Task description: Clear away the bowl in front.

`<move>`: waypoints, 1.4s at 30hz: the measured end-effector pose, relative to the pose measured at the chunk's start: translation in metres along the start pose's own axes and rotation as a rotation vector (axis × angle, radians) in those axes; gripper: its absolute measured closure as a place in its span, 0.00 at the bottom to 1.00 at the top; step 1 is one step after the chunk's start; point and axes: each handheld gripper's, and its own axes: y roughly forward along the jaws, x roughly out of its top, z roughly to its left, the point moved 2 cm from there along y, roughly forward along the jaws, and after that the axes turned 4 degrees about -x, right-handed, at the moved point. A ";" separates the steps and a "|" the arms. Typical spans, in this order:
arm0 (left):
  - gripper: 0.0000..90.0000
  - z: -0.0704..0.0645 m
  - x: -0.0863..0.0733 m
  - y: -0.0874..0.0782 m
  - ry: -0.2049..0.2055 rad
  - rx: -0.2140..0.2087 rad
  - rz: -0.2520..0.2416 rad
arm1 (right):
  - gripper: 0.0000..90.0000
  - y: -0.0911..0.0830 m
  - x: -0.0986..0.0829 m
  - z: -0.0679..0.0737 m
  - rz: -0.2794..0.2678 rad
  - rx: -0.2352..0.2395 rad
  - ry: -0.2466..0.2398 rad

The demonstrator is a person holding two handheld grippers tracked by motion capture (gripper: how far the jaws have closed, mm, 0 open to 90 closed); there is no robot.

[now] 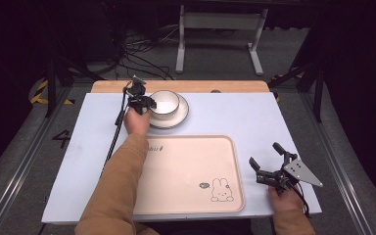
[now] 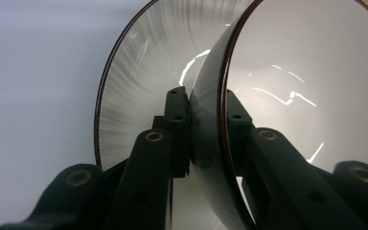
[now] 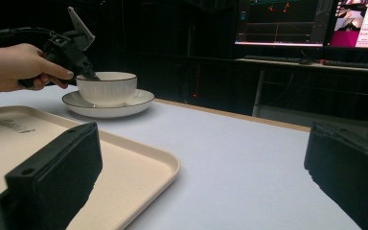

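A: Where is your left gripper [image 1: 144, 104] sitting?

B: Upper left of centre in the high view, at the near-left rim of the bowl [image 1: 165, 101]. In the left gripper view your jaws are clamped on the bowl's wall [image 2: 211, 115], one jaw inside, one outside.

A: And what is the bowl on?

B: It rests on a plate [image 1: 181, 116], which lies on the table [image 1: 235, 117] just beyond the tray's [image 1: 191, 171] far edge. The right gripper view puts bowl [image 3: 106, 88] and plate [image 3: 108, 108] at upper left, with your left hand [image 3: 19, 67] beside them.

A: And your right gripper [image 1: 269, 164]?

B: Lower right of the high view, just off the tray's right edge, over the table. Its jaws stand wide apart, holding nothing, in the right gripper view
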 end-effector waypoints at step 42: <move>0.90 -0.023 0.009 -0.062 0.157 -0.025 -0.017 | 0.00 0.000 0.000 -0.001 0.005 0.002 0.010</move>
